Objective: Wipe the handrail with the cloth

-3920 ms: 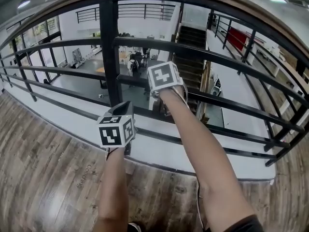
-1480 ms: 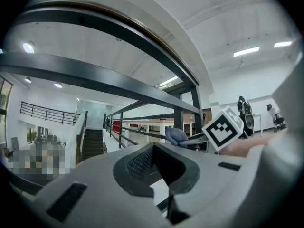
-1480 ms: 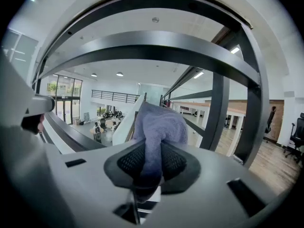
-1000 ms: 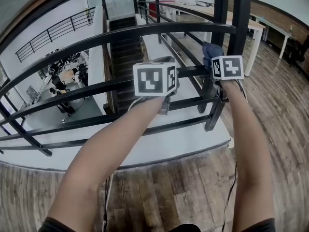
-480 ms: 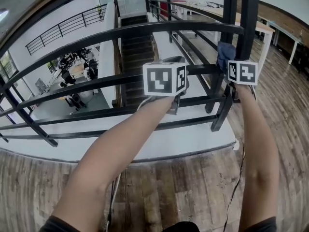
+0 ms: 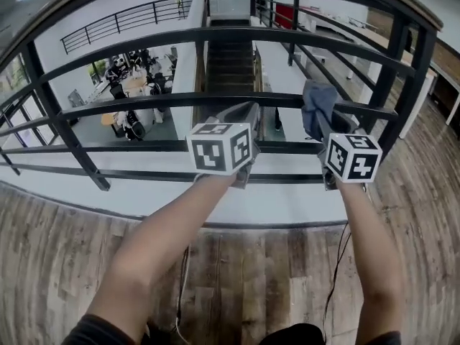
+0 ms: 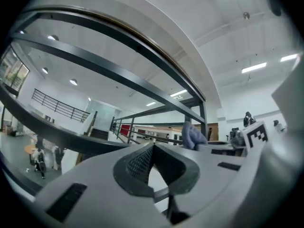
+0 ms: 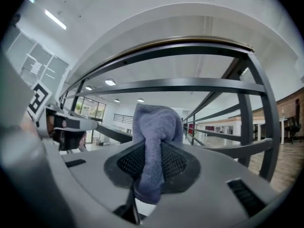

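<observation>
1. While the right gripper (image 6: 321, 139) is clamped on the cloth (image 6: 318, 110), the handrail (image 8: 180, 44) runs crosswise above, so the cloth likely must rise.
2. The left gripper (image 7: 151, 152), jaws together and empty, hangs alongside.

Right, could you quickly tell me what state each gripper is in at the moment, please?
Left gripper: closed, with nothing between its jaws.
Right gripper: closed on the blue-grey terry cloth.

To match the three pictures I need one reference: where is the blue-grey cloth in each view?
Head view: cloth right of centre, in front of the rails.
Left gripper view: small, right of centre.
Right gripper view: centre, clamped between the jaws.
Shared landmark: the black railing.
</observation>
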`<action>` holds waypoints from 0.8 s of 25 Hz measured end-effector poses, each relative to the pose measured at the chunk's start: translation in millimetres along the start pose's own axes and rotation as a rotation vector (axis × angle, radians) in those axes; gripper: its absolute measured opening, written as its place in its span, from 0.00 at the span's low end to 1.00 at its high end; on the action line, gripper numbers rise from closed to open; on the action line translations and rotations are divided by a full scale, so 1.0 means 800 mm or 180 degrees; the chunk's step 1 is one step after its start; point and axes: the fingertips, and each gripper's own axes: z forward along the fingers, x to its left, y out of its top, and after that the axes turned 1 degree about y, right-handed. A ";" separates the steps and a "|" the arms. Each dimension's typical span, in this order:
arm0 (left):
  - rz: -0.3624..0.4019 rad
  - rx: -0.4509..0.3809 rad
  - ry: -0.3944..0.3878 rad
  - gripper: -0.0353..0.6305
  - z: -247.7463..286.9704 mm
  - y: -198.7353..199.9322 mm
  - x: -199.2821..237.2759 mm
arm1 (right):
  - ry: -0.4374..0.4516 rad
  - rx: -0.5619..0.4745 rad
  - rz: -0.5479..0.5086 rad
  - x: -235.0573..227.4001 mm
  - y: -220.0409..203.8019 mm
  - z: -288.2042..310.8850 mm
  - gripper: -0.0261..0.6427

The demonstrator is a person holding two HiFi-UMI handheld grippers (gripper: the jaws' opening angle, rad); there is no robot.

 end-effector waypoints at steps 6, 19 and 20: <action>0.0226 0.0013 0.0836 0.05 -0.166 -0.015 0.223 | 0.0639 0.0041 0.0169 0.274 -0.017 0.078 0.16; 0.0639 -0.0006 0.1978 0.05 -0.463 0.013 0.562 | 0.1282 0.0472 0.0142 0.696 -0.064 0.245 0.15; 0.0647 -0.0004 0.2044 0.05 -0.480 0.008 0.582 | 0.1314 0.0506 0.0115 0.720 -0.068 0.254 0.16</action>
